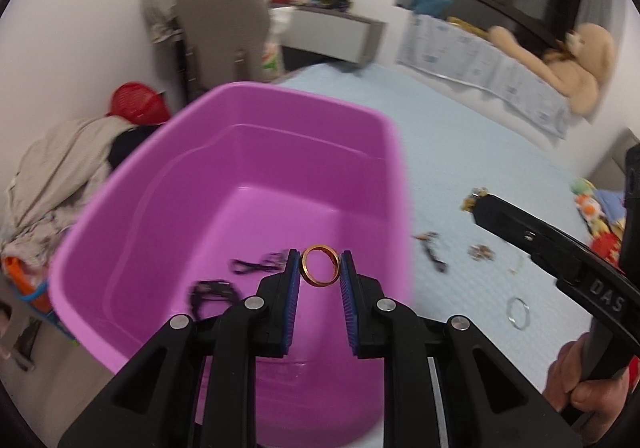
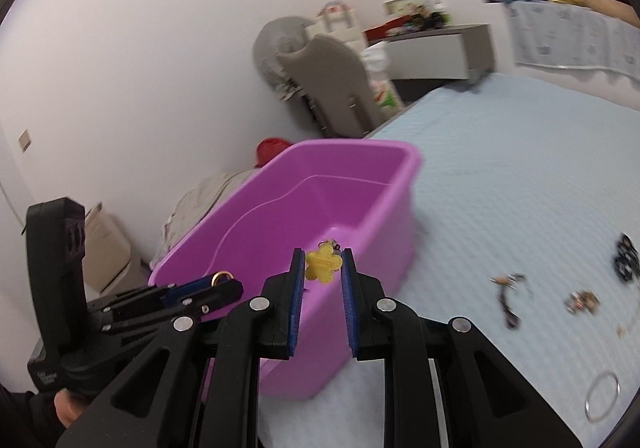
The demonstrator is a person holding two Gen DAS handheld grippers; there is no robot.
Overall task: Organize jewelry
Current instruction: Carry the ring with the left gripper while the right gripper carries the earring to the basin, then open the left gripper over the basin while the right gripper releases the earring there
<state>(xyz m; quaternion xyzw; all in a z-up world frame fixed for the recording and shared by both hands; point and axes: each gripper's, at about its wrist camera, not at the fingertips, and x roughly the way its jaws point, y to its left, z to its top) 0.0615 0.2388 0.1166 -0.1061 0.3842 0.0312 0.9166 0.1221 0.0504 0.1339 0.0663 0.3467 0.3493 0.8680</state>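
Note:
In the left wrist view my left gripper point(image 1: 320, 260) is shut on a gold ring point(image 1: 303, 268) and hangs over the open purple tub point(image 1: 168, 184). Two dark jewelry pieces point(image 1: 252, 267) lie on the tub's floor. In the right wrist view my right gripper point(image 2: 322, 260) is shut on a yellow flower charm point(image 2: 322, 268), just above the tub's near rim point(image 2: 360, 146). The right gripper point(image 1: 480, 204) also shows at the right of the left wrist view, over the bed. The left gripper point(image 2: 234, 284) with its ring appears at the left of the right wrist view.
The tub stands on a light blue bedspread point(image 2: 520, 152). Loose jewelry lies on it to the right: a silver hoop point(image 2: 602, 396), a dark cord piece point(image 2: 508, 298), a small cluster point(image 2: 582, 302), a black piece point(image 2: 625, 262). Clothes point(image 1: 60, 168) are piled at the left beside the bed.

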